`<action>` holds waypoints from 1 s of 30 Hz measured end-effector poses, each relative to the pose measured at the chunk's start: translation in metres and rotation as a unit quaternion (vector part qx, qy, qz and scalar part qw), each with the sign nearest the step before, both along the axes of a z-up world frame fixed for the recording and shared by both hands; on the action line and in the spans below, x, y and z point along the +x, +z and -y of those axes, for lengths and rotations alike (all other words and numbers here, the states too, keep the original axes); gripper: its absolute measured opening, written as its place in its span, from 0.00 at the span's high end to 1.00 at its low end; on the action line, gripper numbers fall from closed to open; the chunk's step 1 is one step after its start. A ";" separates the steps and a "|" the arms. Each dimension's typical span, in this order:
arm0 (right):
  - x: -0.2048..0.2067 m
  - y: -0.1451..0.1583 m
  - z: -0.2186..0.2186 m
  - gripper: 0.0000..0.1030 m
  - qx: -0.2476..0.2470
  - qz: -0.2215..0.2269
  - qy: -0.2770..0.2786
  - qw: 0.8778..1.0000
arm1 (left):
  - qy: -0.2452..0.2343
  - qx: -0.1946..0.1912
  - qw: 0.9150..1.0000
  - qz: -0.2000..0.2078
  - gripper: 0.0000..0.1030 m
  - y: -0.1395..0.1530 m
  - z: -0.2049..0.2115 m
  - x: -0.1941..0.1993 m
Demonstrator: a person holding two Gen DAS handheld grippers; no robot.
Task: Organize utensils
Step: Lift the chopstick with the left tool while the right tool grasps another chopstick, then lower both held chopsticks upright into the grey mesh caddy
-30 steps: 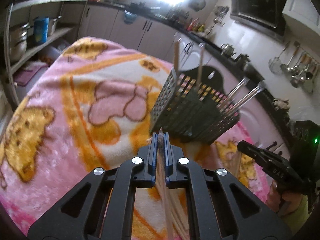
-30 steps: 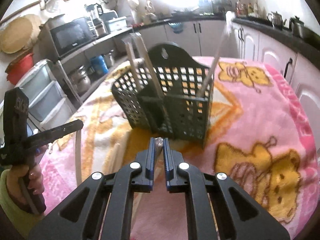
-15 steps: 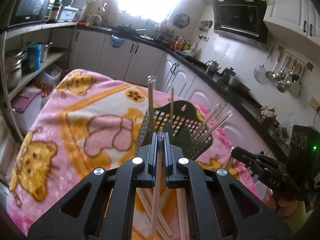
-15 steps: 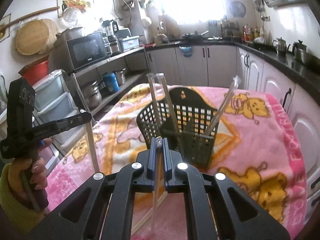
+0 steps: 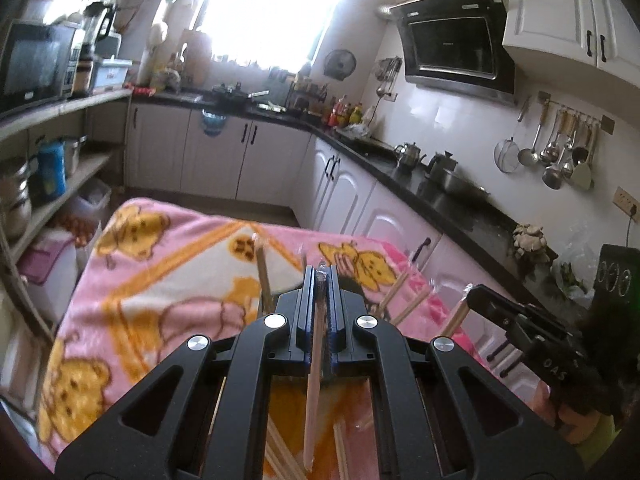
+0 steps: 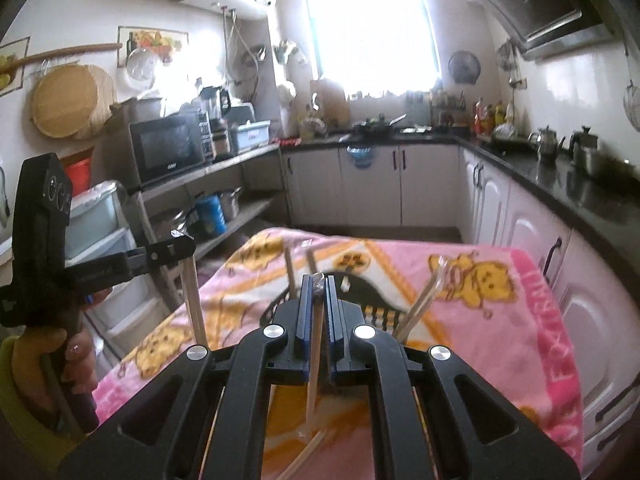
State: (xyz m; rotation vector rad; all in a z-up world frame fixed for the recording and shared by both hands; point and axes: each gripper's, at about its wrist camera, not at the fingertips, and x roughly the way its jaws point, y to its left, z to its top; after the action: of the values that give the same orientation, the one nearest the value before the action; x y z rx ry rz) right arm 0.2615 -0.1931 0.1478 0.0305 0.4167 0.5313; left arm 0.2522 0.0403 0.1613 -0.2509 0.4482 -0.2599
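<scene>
Left gripper [image 5: 319, 276] and right gripper [image 6: 318, 282] — jaws nearly closed, each pinching one wrapped chopstick [image 5: 314, 380] near its top, the stick [image 6: 314, 364] hanging below the jaws. The sticks are judged light, stiff and slippery in their sleeves, so a grip near the top is being favoured. The basket [image 6: 376, 300] is lying just beyond and below the jaws — open room is being left above its rim.

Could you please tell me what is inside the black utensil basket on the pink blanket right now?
Several wrapped chopsticks stand tilted in the black basket, tops poking above its rim. The right gripper covers most of the basket, so its compartments and any other contents stay hidden.
</scene>
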 end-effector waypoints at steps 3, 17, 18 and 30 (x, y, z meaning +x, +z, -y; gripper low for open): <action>0.007 0.012 0.004 0.94 0.008 0.012 -0.008 1.000 | 0.003 0.003 1.000 0.014 0.99 0.012 0.003 0.008; 0.035 0.050 0.015 0.94 0.022 0.052 -0.037 0.998 | 0.032 0.011 0.997 0.065 0.99 0.047 0.010 0.047; 0.036 0.052 0.015 0.94 0.023 0.054 -0.038 0.998 | 0.033 0.011 0.997 0.067 0.99 0.047 0.010 0.050; 0.061 0.059 0.012 0.94 0.018 0.066 -0.057 0.996 | 0.043 -0.003 0.996 0.082 0.99 0.039 0.013 0.076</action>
State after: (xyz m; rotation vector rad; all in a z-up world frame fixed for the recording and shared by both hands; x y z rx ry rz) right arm 0.3225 -0.2048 0.2070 0.0526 0.2748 0.4253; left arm 0.3287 0.0272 0.2001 -0.2529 0.2731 -0.1952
